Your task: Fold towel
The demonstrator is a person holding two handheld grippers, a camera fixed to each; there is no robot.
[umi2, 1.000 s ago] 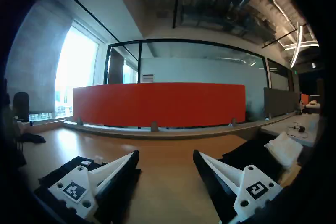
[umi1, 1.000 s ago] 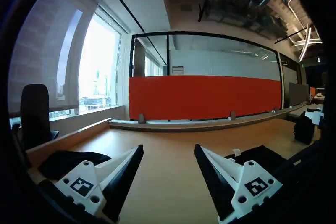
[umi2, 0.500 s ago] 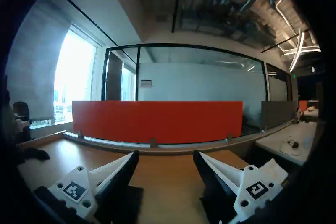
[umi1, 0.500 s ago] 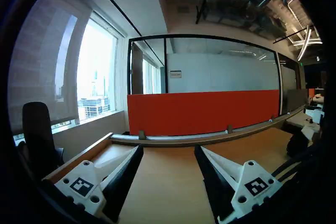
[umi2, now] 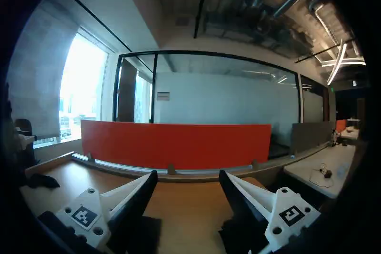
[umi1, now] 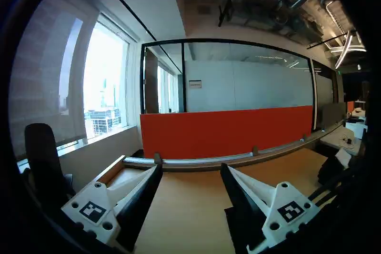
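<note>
My left gripper (umi1: pixel 190 167) is open over a wooden desk (umi1: pixel 190 206), level with the desk, with nothing between its fingers. A dark strip of black towel (umi1: pixel 228 216) peeks out low beside its right finger. My right gripper (umi2: pixel 188 174) is also open and holds nothing. Dark cloth (umi2: pixel 150 230) lies low under its fingers, mostly hidden by them. Another small black cloth (umi2: pixel 43 181) lies on the desk far to the left.
An orange divider (umi1: pixel 224 130) runs across the back edge of the desk. A black office chair (umi1: pixel 43 158) stands at the left by the window. A dark object with a white top (umi1: pixel 333 166) sits at the right. A white desk (umi2: pixel 324 168) with cables is at the right.
Both views have tilted upward. The desk and the black cloths slid down and largely out of sight. Both grippers stayed open.
</note>
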